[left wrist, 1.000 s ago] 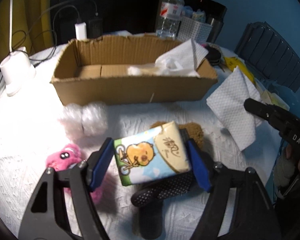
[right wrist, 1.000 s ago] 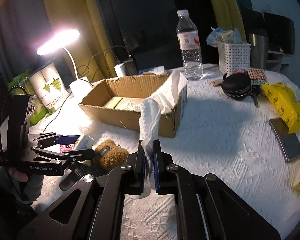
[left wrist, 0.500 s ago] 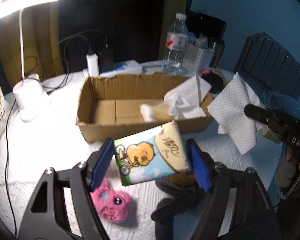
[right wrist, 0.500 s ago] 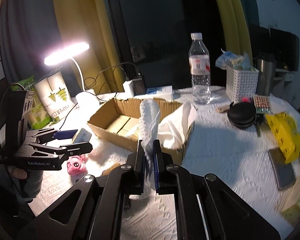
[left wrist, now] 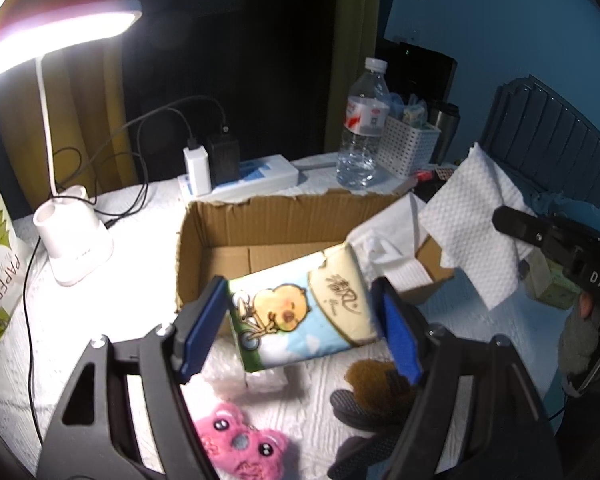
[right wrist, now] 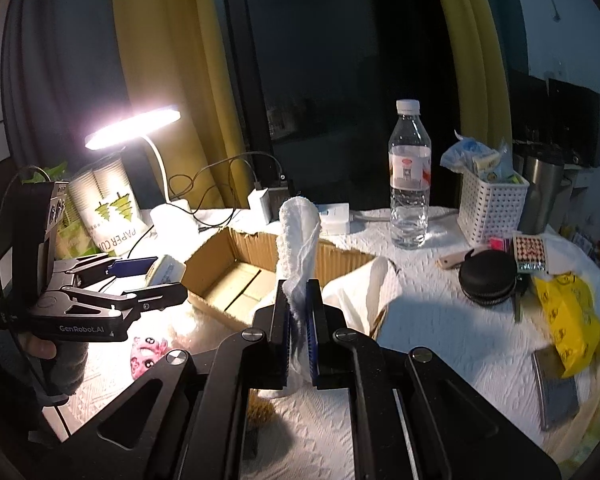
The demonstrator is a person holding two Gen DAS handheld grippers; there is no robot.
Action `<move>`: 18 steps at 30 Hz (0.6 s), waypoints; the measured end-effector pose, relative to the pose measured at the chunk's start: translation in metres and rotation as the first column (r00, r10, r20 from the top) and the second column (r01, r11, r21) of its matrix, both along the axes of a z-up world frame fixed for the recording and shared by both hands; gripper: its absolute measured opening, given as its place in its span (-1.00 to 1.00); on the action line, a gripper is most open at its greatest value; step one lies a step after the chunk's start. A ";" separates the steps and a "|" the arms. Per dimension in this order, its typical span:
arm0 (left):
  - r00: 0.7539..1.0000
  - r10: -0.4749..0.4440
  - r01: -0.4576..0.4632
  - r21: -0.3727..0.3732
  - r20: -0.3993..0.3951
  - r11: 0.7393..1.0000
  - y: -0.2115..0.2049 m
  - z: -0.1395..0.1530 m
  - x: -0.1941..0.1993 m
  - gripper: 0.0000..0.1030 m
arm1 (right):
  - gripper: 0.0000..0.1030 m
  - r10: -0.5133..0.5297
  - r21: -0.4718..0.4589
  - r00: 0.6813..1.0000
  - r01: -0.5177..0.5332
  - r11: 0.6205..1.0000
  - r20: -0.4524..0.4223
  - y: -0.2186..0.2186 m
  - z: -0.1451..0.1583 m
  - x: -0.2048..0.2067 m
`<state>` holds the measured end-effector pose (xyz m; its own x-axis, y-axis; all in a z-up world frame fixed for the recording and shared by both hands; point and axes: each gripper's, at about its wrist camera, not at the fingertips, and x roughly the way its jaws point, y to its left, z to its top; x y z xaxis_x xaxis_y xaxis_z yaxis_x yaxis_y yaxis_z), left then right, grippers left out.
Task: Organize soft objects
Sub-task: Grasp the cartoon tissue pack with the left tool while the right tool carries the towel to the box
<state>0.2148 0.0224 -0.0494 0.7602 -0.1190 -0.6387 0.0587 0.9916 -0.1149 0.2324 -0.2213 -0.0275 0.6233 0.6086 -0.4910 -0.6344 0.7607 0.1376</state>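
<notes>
My left gripper point(left wrist: 300, 320) is shut on a tissue pack point(left wrist: 300, 312) printed with a yellow chick, held in the air just in front of the near wall of the open cardboard box point(left wrist: 220, 220). My right gripper point(right wrist: 299, 308) is shut on a white paper towel point(right wrist: 298, 240) that stands up between its blue pads; the towel also shows at the right of the left wrist view point(left wrist: 472, 232). White tissue point(left wrist: 384, 248) hangs over the box's right end. A pink plush toy point(left wrist: 240, 444), a brown sponge point(left wrist: 376, 376) and a bubble-wrap roll point(left wrist: 256, 376) lie on the table below.
A lit desk lamp point(left wrist: 72, 240) stands left of the box, with a power strip and chargers point(left wrist: 236, 176) behind. A water bottle point(right wrist: 410, 192), a white basket point(right wrist: 494, 208), a black round case point(right wrist: 488, 276), a yellow bag point(right wrist: 568, 320) and a phone point(right wrist: 556, 388) are at the right.
Both grippers have risen and moved toward the box. The tissue pack now hangs in front of the box's near wall, and the paper towel has been lifted higher.
</notes>
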 end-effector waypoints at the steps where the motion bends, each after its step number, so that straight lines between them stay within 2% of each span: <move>1: 1.000 0.003 -0.003 0.001 0.002 1.000 0.001 0.000 0.003 0.44 | -0.84 -0.001 0.000 1.000 0.001 1.000 0.002 0.001 0.001 0.002; 9: 1.000 0.026 -0.026 0.010 -0.003 1.000 0.006 -0.004 0.024 0.44 | -0.84 -0.018 -0.024 1.000 0.018 1.000 0.007 0.008 -0.003 0.026; 18: 0.998 0.033 -0.033 0.012 -0.052 0.999 0.006 -0.021 0.054 0.44 | -0.84 -0.025 -0.066 0.999 0.023 0.998 -0.033 0.023 -0.027 0.063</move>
